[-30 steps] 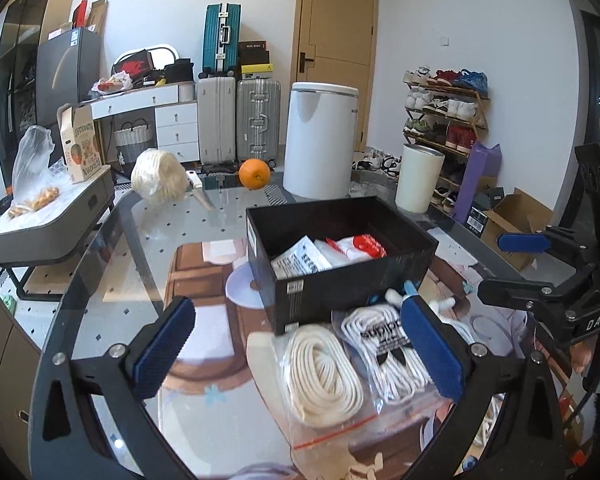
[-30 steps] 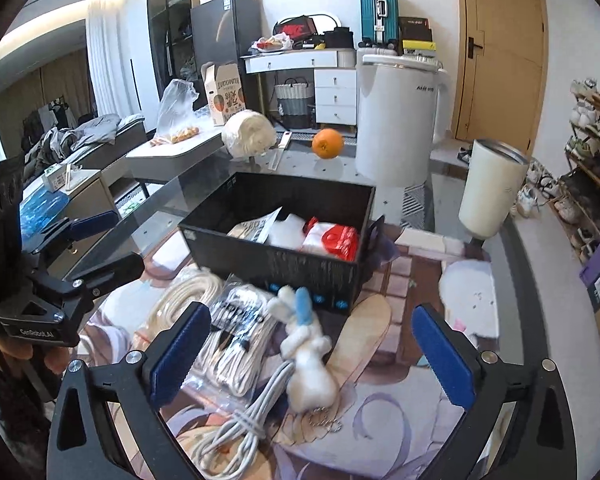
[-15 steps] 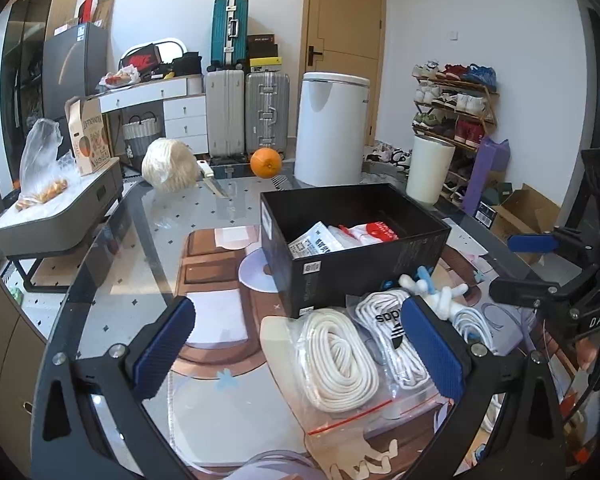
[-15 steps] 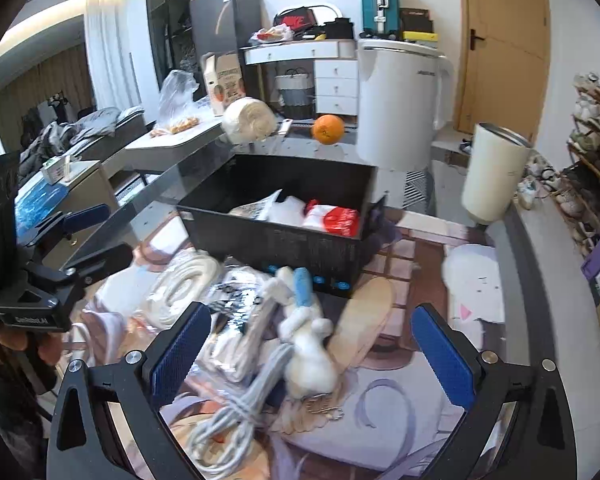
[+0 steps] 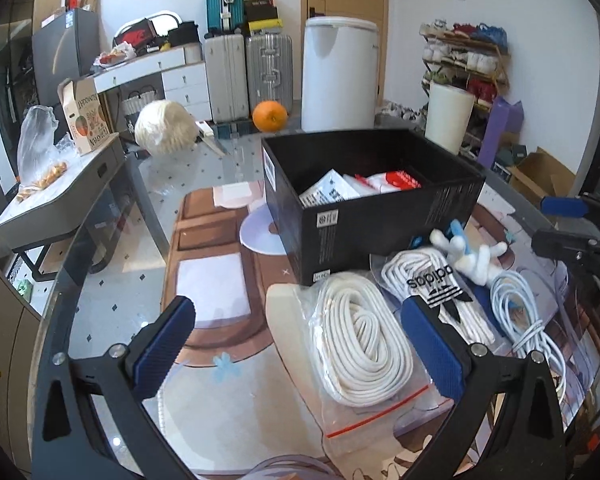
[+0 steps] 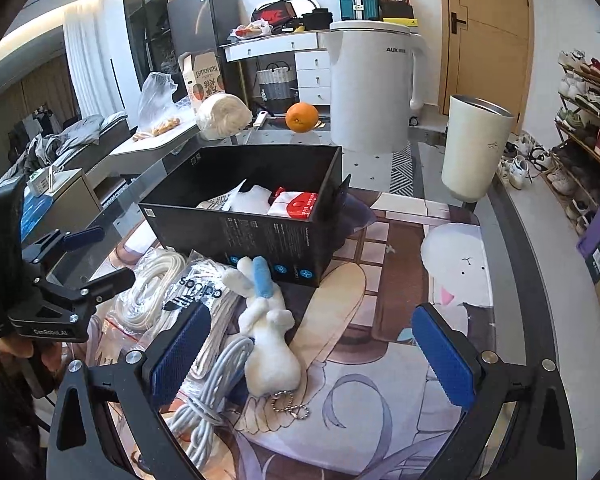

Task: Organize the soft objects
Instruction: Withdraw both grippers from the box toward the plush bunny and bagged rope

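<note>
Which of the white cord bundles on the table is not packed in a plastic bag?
The thin white cable, lying loose at the right end beside the plush rabbit. The thick rope coil and the Adidas-labelled bundle are both inside clear bags.

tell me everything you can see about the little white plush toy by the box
The plush toy is a small white rabbit-like figure in fuzzy fabric with one blue ear and a metal ball chain at its bottom end. It lies flat on the printed mat, ears toward the black box, resting against the bagged laces and grey cable. Neither gripper touches it.
</note>
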